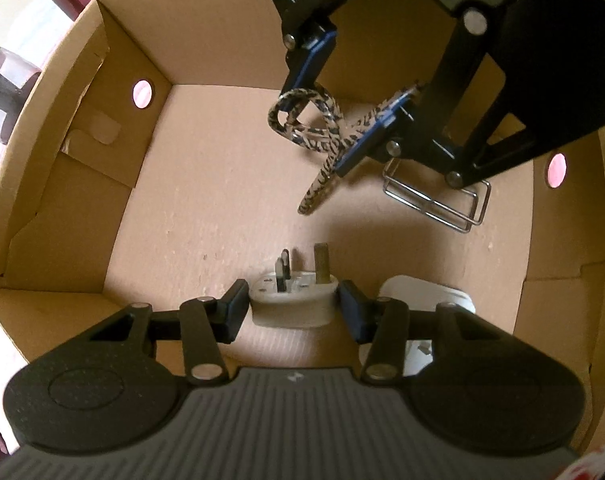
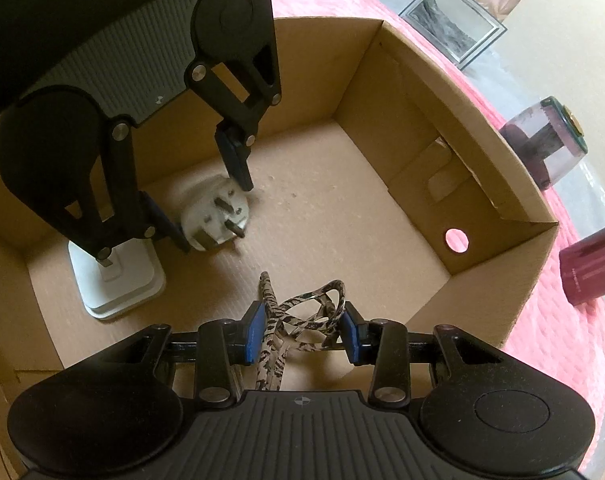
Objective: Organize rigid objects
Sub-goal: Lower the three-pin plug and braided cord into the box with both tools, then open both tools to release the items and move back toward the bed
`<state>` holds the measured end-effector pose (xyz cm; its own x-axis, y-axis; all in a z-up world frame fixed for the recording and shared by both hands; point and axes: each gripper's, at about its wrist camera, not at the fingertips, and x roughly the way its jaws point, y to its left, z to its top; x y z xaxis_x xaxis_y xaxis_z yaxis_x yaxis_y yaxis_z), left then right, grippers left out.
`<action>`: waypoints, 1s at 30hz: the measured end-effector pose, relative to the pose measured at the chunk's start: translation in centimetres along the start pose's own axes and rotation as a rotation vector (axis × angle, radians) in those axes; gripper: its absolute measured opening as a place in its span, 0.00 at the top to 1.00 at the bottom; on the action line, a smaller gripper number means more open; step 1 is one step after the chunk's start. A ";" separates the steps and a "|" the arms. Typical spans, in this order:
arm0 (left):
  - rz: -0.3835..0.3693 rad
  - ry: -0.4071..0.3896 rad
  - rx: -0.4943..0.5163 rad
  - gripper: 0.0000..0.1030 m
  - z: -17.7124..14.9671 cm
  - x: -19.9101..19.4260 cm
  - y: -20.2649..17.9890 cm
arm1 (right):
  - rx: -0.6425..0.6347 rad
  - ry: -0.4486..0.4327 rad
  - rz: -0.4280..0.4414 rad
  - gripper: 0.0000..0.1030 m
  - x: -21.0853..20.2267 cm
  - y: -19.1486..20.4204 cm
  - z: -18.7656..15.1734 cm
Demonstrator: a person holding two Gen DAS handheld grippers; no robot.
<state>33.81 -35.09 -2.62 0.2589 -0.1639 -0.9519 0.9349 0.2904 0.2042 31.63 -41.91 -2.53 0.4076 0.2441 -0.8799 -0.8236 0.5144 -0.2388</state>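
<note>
Both grippers reach down into a brown cardboard box [image 1: 206,52]. A white three-pin plug [image 1: 298,280], pins pointing up, sits low over the box floor. My left gripper [image 1: 294,308] is shut on it, one blue pad on each side. From the right wrist view the same plug [image 2: 206,220] shows between the left gripper's fingers [image 2: 238,164]. My right gripper [image 2: 302,332] is shut on a beige-and-black striped looped object [image 2: 302,312], which hangs between its pads just above the floor. In the left wrist view that object [image 1: 326,124] shows in the right gripper [image 1: 322,128].
A white square block [image 2: 114,280] stands on the box floor by the plug. A wire metal rack [image 1: 438,204] lies under the right gripper. Outside on the pink cloth [image 2: 562,340] stand a picture frame [image 2: 454,36], a clear jar [image 2: 542,144] and a maroon bottle [image 2: 590,272].
</note>
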 end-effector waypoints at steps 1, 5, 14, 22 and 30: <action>-0.001 -0.001 0.000 0.57 0.1 -0.1 0.0 | 0.000 0.002 0.001 0.65 0.0 0.0 0.0; -0.002 -0.010 0.006 0.57 0.1 -0.3 -0.2 | -0.004 0.012 0.004 0.65 0.3 -0.1 0.1; -0.025 -0.145 -0.076 0.57 -1.1 -2.7 0.7 | -0.013 0.065 -0.003 0.65 1.1 0.1 0.7; -0.019 -0.248 -0.136 0.57 -2.3 -5.2 0.9 | 0.004 0.099 -0.008 0.65 1.6 0.2 1.3; -0.008 -0.345 -0.211 0.58 -4.4 -7.6 1.1 | 0.081 0.043 -0.047 0.65 -0.5 0.1 0.9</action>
<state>31.76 -29.39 3.83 0.3514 -0.4633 -0.8136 0.8763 0.4687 0.1116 31.69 -41.28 -1.77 0.4262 0.1835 -0.8858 -0.7687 0.5897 -0.2477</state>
